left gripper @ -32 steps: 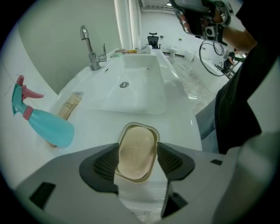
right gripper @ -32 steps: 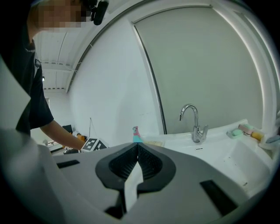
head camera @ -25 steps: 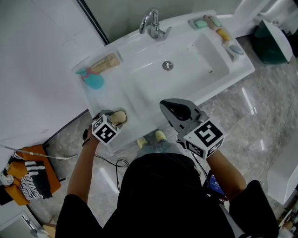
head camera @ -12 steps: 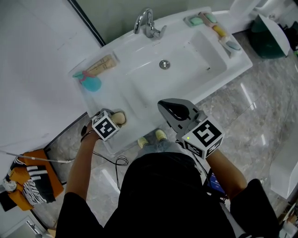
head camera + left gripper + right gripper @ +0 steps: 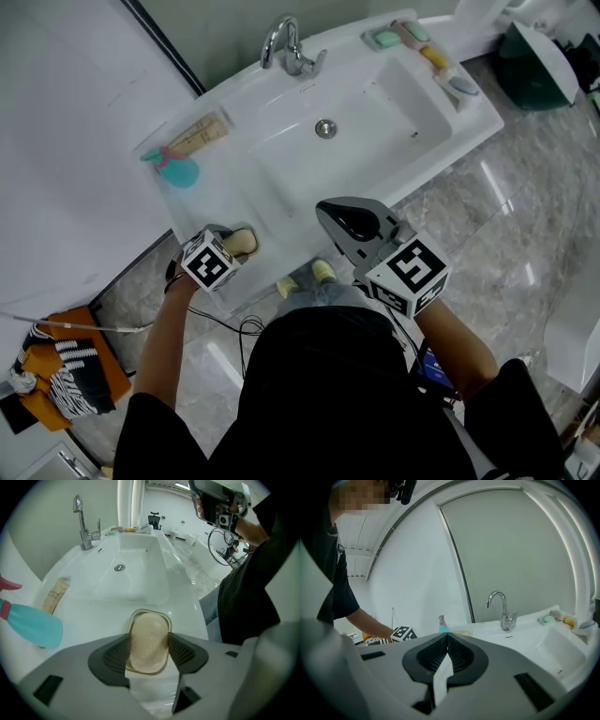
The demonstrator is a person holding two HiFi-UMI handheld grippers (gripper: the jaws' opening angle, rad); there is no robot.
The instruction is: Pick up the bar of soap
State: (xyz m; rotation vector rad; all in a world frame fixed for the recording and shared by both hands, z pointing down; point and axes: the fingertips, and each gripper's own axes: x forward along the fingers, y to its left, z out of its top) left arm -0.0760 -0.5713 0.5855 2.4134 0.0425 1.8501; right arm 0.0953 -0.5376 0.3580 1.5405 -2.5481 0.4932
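My left claw (image 5: 149, 645) is closed on the beige oval bar of soap (image 5: 148, 629): the ribbed dark pads press its two long sides. The bar lies in a shallow clear soap dish (image 5: 148, 613), whose rim shows just past the soap's far end. That dish rests on the near left ledge of the white ceramic washbasin (image 5: 186, 588), by the front edge.

My right claw (image 5: 447, 638) has its pads shut together with nothing between them. In the head view it hangs above the basin's front rim, well apart from the soap and off to its right.

Further along the left ledge lies a teal plastic spray bottle with a pink trigger (image 5: 29, 626), on its side. Just beyond it is a flat tan tube (image 5: 56, 594), also lying down.

In the middle of the bowl sits the round metal drain (image 5: 120, 567). At the back rim stands the curved chrome tap (image 5: 83, 523).

On the far right corner of the basin a pale green soap bar (image 5: 384, 39) sits in a dish. Beside it a few small items line the right ledge, too small for me to tell apart.
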